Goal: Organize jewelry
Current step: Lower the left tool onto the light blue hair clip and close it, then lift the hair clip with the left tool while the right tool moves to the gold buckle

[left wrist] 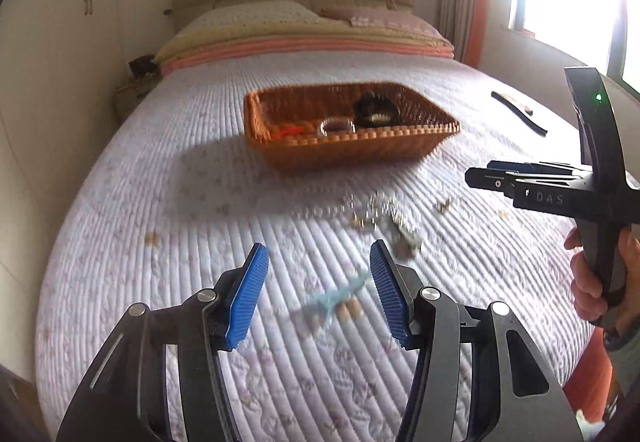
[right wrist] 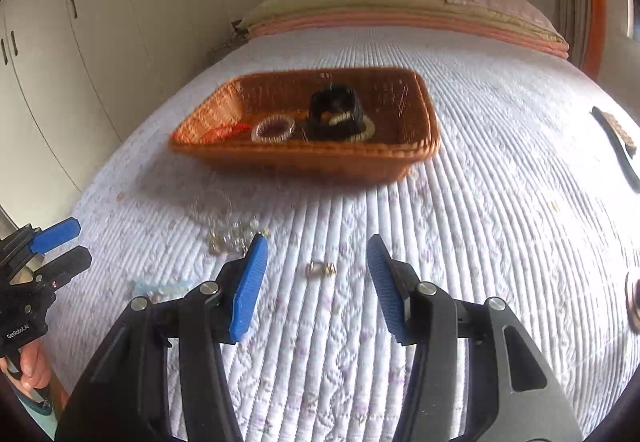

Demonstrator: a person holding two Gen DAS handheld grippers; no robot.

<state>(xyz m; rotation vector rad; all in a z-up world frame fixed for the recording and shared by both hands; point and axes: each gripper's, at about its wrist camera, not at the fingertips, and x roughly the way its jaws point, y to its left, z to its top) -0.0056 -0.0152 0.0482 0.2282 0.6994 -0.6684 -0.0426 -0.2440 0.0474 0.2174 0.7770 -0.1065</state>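
Both wrist cams look forward and down over the quilted bed, toward the headboard. Left cam sits nearer; its foreground is blurred (probably motion). Shared: orange basket, and each cam catches the other gripper at frame edge.

Both hand-held grippers wide-jawed, nothing between.
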